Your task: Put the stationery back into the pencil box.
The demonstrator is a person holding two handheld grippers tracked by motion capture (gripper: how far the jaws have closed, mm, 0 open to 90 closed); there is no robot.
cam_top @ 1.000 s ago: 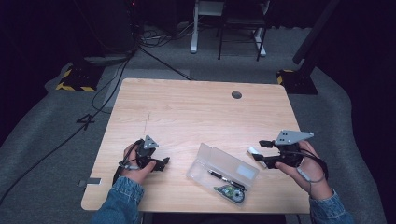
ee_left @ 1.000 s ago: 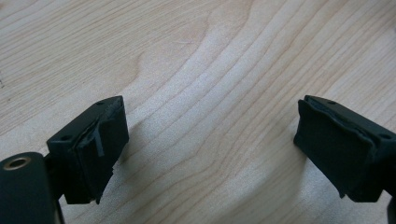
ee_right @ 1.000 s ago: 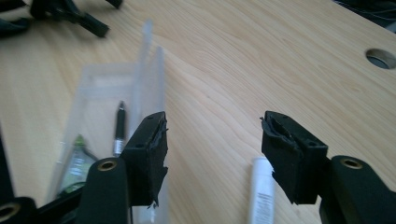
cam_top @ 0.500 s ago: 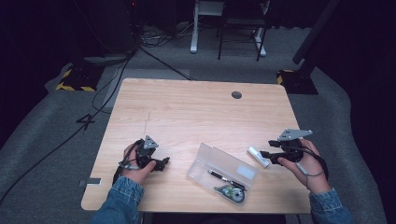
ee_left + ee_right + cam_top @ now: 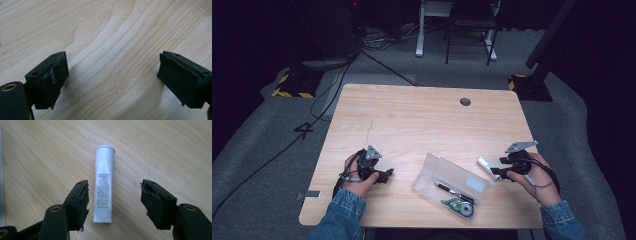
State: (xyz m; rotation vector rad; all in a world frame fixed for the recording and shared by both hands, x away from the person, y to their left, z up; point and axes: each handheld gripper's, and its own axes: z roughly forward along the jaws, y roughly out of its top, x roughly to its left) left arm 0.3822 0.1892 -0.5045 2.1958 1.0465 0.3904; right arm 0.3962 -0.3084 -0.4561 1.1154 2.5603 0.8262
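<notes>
Tube [image 5: 103, 183] lies between my right gripper [image 5: 113, 202] jaws, case [image 5: 451, 178] lower centre, my left gripper [image 5: 384, 176] lower left.

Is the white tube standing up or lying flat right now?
Lying flat. The white tube rests lengthwise on the table, its printed side up, between the right gripper's open jaws, untouched.

A white tube [image 5: 103, 185] with small print lies flat on the wooden table [image 5: 162, 150], between the right gripper [image 5: 113, 201]'s two spread black jaws, touching neither pad.
</notes>
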